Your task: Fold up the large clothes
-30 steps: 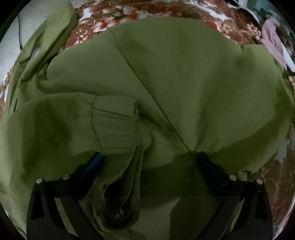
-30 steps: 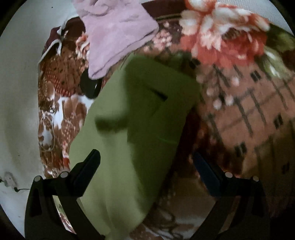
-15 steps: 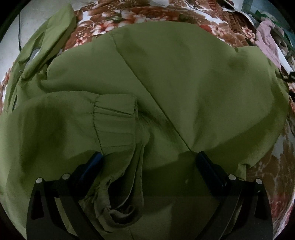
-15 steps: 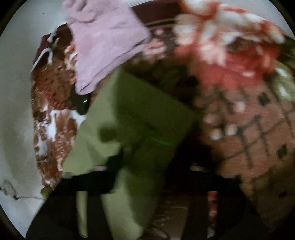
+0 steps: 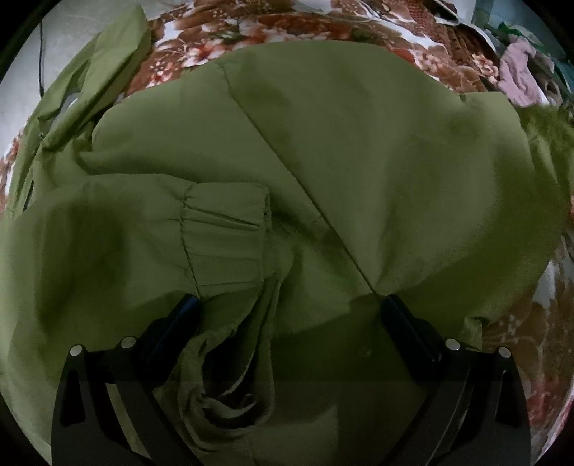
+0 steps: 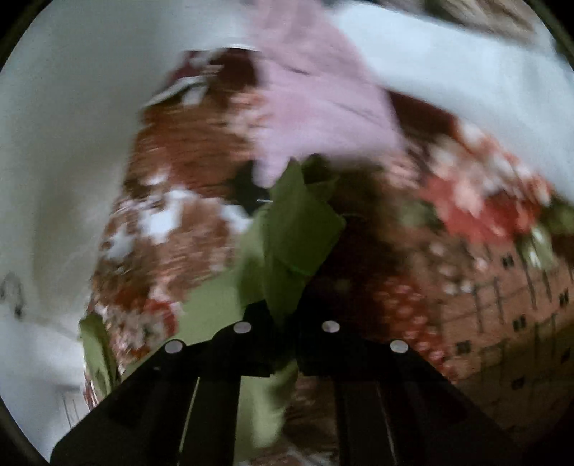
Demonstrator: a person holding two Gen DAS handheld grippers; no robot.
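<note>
- The green garment lies spread over a floral bedcover, filling most of the left wrist view, with a diagonal seam running from 11 o'clock down toward centre
- A gathered cuff of a sleeve lies folded onto the garment at about 9 o'clock of centre
- The left gripper has its fingers wide apart over the cloth, nothing pinched between them
- The right gripper has just closed; its fingers are together, clamped on a bunched edge of the green garment that rises toward 12 o'clock
- A pink cloth lies at 12 o'clock beyond it; this view is blurred
</note>
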